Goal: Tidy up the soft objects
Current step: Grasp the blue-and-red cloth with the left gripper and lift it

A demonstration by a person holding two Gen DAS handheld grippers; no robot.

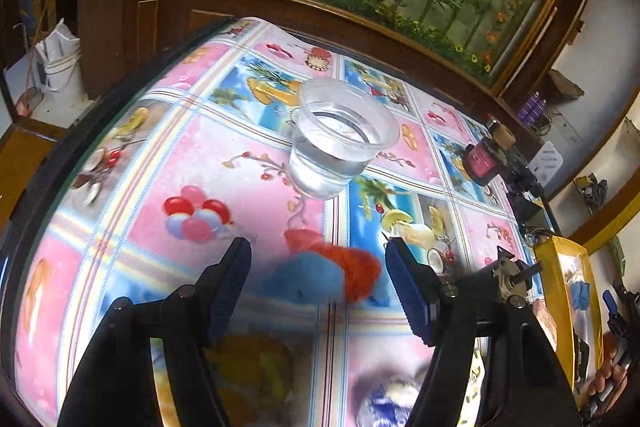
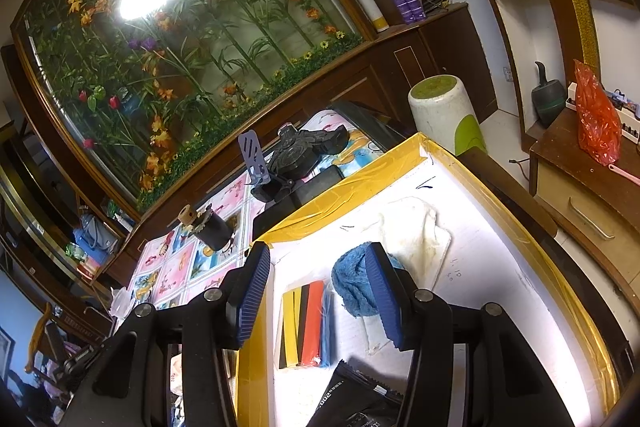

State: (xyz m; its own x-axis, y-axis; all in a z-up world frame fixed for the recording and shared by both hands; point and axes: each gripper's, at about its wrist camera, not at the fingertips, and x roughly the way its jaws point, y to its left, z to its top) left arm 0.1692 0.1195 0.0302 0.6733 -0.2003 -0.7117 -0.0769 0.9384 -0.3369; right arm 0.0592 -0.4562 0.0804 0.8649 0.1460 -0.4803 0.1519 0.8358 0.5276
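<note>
Soft object: a fluffy thing in red and blue (image 1: 324, 271), lying on the patterned tablecloth (image 1: 224, 163), between the fingers of the left gripper (image 1: 318, 267) but not touched by them. It is blurred, so I cannot tell if it is one piece or two.
Look: the surface seems furry and loose, the red part on the right, the blue part on the left and below. I judge it will squash easily when pinched.
Left claw: released, the jaws wide apart on both sides of the soft object.
Right claw: the right gripper (image 2: 318, 287) is also released and grasps nothing; it hangs over the yellow-edged box (image 2: 560, 291).
Box content: a blue knitted cloth (image 2: 352, 287), a white cloth (image 2: 416, 231), a striped block (image 2: 306, 323) and a black packet (image 2: 356, 399) lie inside.
Step in hand: I think the left gripper is about to take the red and blue object, to carry it to the box.
Next move: it calls for going lower, so the pads come around the middle, then a gentle closing.
Risk: the plastic cup of water (image 1: 340, 139) stands near behind; a push forward could spill it.
</note>
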